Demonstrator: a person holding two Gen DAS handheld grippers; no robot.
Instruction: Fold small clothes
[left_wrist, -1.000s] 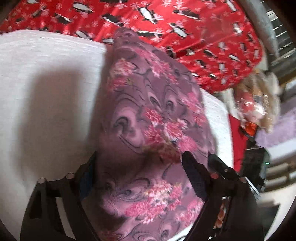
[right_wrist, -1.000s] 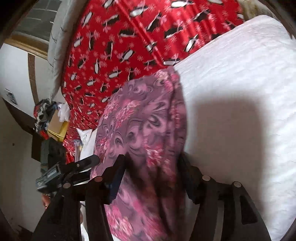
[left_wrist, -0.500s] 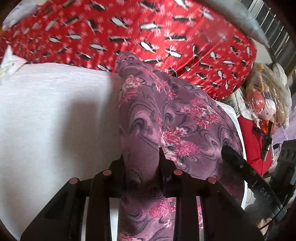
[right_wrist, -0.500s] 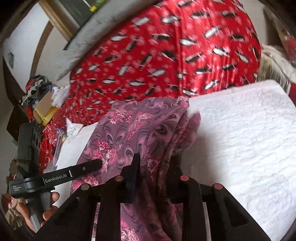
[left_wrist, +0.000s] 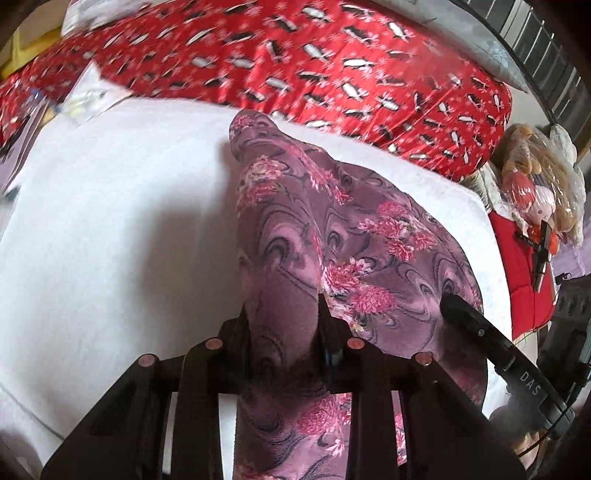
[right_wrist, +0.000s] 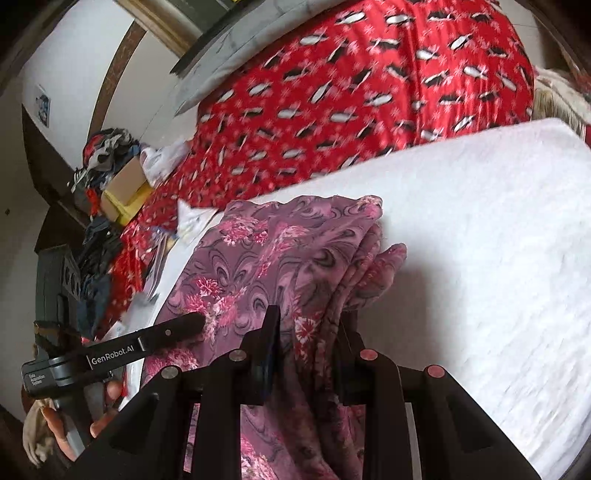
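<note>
I'm reading "GenRobot.AI" in white on the black finger of the left gripper (right_wrist: 236, 334), seen from my right wrist camera, with small lettering on its grey body too blurred to make out. From my left wrist, "DAS" shows on the right gripper (left_wrist: 476, 325).

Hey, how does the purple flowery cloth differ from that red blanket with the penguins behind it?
The purple floral cloth is mauve with pink blossoms and dark swirls; the red blanket is bright red with black-and-white penguin shapes. The cloth looks smaller and rests bunched on the white pad, while the blanket spreads wide behind it. The left gripper and right gripper each clamp the cloth; nothing grips the blanket. Both are patterned fabric.
</note>
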